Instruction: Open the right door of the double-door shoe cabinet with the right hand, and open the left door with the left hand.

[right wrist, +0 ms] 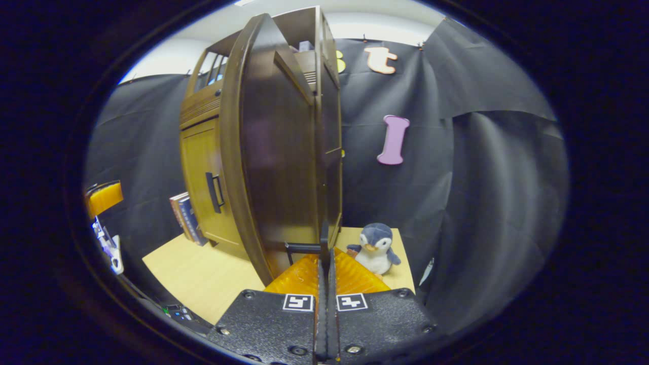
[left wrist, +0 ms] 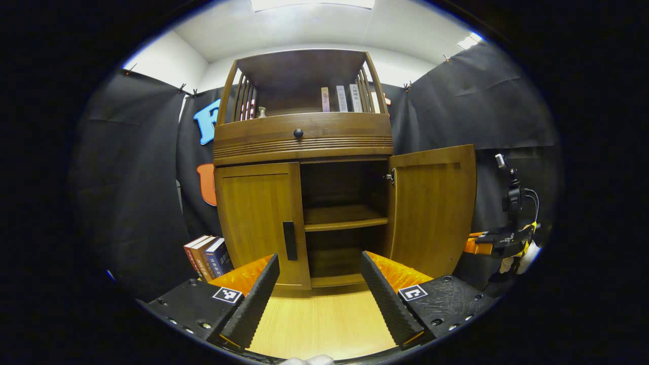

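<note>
Left gripper view: the cabinet [left wrist: 303,167] stands on the worktop [left wrist: 319,319], facing the camera. Its left door [left wrist: 262,223] is closed, with a dark vertical handle [left wrist: 289,240] near its inner edge. Its right door [left wrist: 432,208] is swung out, exposing a shelf [left wrist: 345,218] inside. Above the doors sits a drawer front with a round knob [left wrist: 298,133], and above that an open rack holding books [left wrist: 345,99]. The left claw [left wrist: 320,296] is released, fingers spread wide, held in front of the cabinet and apart from the left door; the handle lies just above the left finger tip. Nothing stands between the claw and that door. A stack of books [left wrist: 208,256] leans against the cabinet's left side on the worktop. At the far right, the right claw [left wrist: 487,242] shows beyond the edge of the open door.

Right gripper view: the right claw [right wrist: 324,271] is clenched, fingers pressed nearly together on the thin dark handle [right wrist: 304,247] at the lower edge of the right door [right wrist: 274,152]. That door stands edge-on, close to the camera, blocking most of the cabinet interior. The left door [right wrist: 203,187] is seen closed beyond it, its handle [right wrist: 215,191] visible. A plush penguin [right wrist: 375,248] sits on the worktop [right wrist: 197,274] just right of the claw, near the cabinet's side. The left claw [right wrist: 104,197] shows at the far left edge.
</note>
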A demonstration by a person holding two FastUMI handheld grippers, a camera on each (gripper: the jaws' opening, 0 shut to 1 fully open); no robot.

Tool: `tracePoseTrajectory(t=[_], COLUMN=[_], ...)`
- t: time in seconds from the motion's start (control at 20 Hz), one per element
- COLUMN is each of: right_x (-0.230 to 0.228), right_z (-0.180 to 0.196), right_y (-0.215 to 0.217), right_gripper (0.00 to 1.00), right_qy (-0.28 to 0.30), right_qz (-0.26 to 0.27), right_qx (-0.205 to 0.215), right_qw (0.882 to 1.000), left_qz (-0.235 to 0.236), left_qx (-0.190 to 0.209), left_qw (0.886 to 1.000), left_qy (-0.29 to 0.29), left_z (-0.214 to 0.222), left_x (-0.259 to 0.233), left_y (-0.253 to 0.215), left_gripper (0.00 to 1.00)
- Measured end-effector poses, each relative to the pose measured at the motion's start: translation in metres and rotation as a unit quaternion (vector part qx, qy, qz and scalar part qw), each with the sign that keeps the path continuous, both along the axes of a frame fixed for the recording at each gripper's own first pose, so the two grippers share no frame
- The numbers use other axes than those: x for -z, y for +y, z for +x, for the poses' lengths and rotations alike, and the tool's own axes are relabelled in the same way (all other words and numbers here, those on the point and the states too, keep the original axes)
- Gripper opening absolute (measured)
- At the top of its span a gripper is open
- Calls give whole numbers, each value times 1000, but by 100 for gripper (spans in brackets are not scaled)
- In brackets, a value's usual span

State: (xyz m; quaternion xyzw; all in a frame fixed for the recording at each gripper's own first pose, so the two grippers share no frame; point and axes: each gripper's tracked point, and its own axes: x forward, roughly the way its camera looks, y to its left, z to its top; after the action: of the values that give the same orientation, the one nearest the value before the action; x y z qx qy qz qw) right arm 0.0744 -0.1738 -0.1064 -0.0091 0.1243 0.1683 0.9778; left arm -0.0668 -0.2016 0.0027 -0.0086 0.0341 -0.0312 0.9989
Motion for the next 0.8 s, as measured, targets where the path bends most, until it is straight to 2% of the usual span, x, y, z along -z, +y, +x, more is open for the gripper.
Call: tracePoseTrajectory(t=[0.25,0.35,0.4,0.45,0.5,0.55,0.6,0.7,0.8], right_x=[3,3,4,3,2,3,1,0,-11], right_z=[0,0,-2,-5,-8,-8,-10,-18,-28], right_y=[-3,-5,-5,-4,-7,-15,-24,-39,-55], right_gripper=[5,6,6,11,11,17,23,52,82], right_qy=[-8,-5,-4,-4,-7,-10,-14,-14,-24], right_qz=[-17,-21,-18,-15,-17,-21,-23,-19,-11], right_qx=[-57,-71,-81,-89,-93,-88,-83,-63,-34], right_qw=[998,997,997,996,995,996,996,998,999], left_qz=[3,2,4,9,14,16,15,16,21], left_qx=[-56,-64,-67,-71,-76,-78,-78,-76,-75], left_qw=[998,998,998,997,997,997,997,997,997], left_qy=[2,7,8,6,3,1,1,1,-4], left_z=[-27,-32,-34,-34,-32,-29,-27,-28,-23], left_x=[-4,-4,-5,-7,-9,-11,-13,-16,-20], left_y=[-21,-27,-28,-26,-24,-23,-25,-27,-22], left_gripper=[96,100,96,96,96,100,96,100,96])
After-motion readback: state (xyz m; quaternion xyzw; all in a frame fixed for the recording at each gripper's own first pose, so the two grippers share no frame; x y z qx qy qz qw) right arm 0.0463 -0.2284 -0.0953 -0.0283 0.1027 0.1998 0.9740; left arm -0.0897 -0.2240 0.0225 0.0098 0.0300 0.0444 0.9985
